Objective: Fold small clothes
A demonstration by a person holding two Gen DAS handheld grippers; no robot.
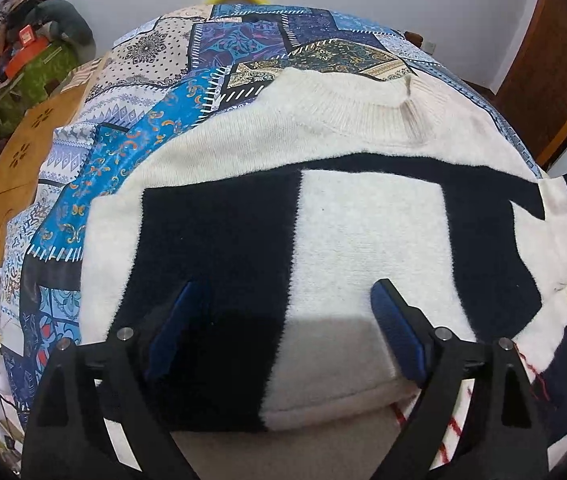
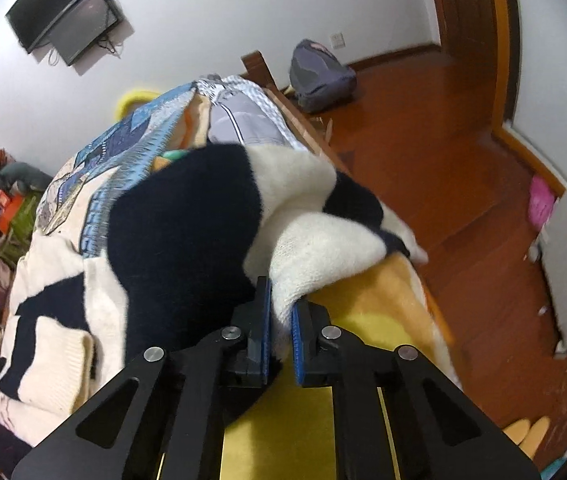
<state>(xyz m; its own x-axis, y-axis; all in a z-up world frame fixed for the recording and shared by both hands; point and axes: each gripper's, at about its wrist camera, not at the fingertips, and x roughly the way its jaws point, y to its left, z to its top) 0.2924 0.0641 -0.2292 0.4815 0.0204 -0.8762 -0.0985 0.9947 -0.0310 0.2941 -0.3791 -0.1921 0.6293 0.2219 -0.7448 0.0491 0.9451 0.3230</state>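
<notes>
A cream and navy block-pattern sweater (image 1: 363, 220) lies on a patchwork quilt (image 1: 163, 92), its ribbed collar (image 1: 363, 108) at the far side and its near part folded over. My left gripper (image 1: 285, 286) stands open just above the folded near part, one finger over a navy block, the other over a cream one, and grips nothing. In the right wrist view the sweater (image 2: 179, 232) is bunched up at the bed's edge. My right gripper (image 2: 281, 296) is shut on a cream knit fold (image 2: 323, 248), likely a sleeve, which runs down between the blue pads.
A yellow and orange blanket (image 2: 363, 312) lies under the quilt (image 2: 131, 132) near the bed's side. Wooden floor (image 2: 423, 140) lies to the right with a grey backpack (image 2: 319, 76) and a pink item (image 2: 541, 200). Clutter (image 1: 23, 60) is piled at the far left beside a brown board (image 1: 23, 152).
</notes>
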